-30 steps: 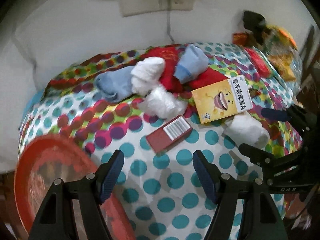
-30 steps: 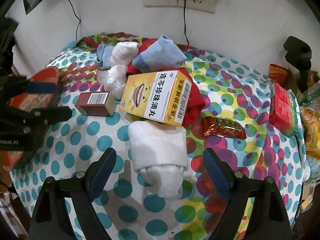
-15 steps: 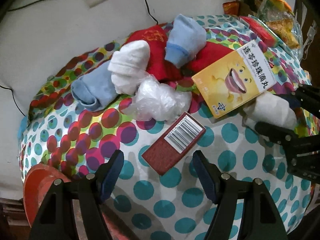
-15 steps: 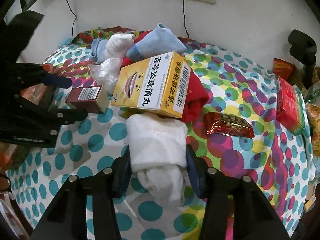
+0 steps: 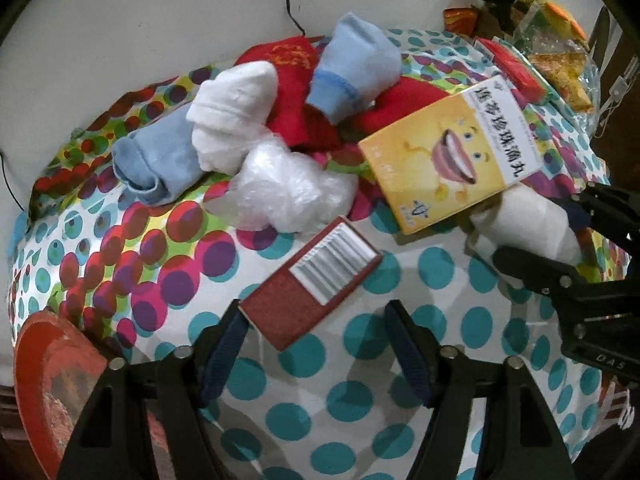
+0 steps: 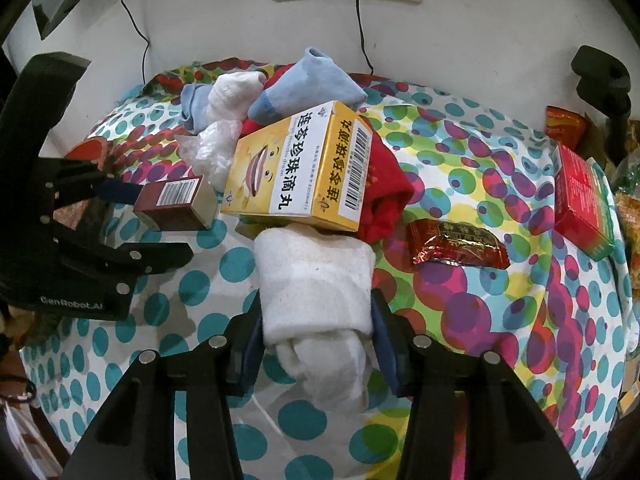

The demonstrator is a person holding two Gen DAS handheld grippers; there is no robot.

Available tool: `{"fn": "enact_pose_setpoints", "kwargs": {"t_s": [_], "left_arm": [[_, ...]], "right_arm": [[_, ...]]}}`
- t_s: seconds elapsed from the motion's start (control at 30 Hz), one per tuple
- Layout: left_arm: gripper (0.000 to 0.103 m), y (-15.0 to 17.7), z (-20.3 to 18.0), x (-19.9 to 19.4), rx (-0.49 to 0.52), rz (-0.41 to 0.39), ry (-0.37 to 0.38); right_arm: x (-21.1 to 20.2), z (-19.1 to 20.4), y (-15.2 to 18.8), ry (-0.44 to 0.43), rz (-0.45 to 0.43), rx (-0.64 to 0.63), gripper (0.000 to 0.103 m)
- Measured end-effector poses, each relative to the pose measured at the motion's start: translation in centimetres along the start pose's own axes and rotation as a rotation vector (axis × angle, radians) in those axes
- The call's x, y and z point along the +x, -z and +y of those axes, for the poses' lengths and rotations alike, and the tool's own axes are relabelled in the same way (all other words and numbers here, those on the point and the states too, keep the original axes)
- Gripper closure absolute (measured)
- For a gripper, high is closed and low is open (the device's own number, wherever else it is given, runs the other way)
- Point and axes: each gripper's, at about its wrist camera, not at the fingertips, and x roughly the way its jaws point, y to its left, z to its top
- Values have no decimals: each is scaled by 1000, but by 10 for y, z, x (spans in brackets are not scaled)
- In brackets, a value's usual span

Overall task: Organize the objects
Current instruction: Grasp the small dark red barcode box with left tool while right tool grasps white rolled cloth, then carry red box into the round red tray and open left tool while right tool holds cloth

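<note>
Near the front edge of the polka-dot tablecloth (image 6: 520, 320), the right gripper (image 6: 316, 340) pinches a rolled white sock (image 6: 316, 292), its jaws closing against both sides. Toward the left edge, the left gripper (image 5: 316, 344) is closing its spread jaws around a dark red box (image 5: 308, 288), the pads not yet pressing it.

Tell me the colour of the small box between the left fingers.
Dark red small box with a white barcode label, clearest in the left wrist view.

left gripper (image 5: 316, 344) angled steeply down, jaws closing; right gripper (image 6: 316, 332) angled down, jaws closing.
</note>
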Motion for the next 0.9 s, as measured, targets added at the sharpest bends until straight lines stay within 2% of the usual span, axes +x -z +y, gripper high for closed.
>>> {"fn": "enact_pose_setpoints", "kwargs": {"t_s": [0.03, 0.07, 0.1, 0.2, 0.63, 0.9], "left_arm": [[59, 1, 0, -1, -11, -3, 27], [65, 4, -1, -3, -26, -8, 55], [69, 5, -2, -3, -31, -5, 53], [70, 7, -5, -4, -28, 3, 38], [70, 31, -25, -28, -62, -30, 85], [70, 51, -15, -53, -121, -56, 71]], "right_arm": [[0, 0, 0, 0, 1, 0, 60], [-1, 0, 0, -1, 1, 4, 60], [-2, -1, 0, -4, 1, 6, 60], [-3, -3, 0, -12, 2, 13, 60], [-20, -5, 7, -15, -8, 19, 63], [-34, 2, 13, -13, -24, 16, 63]]}}
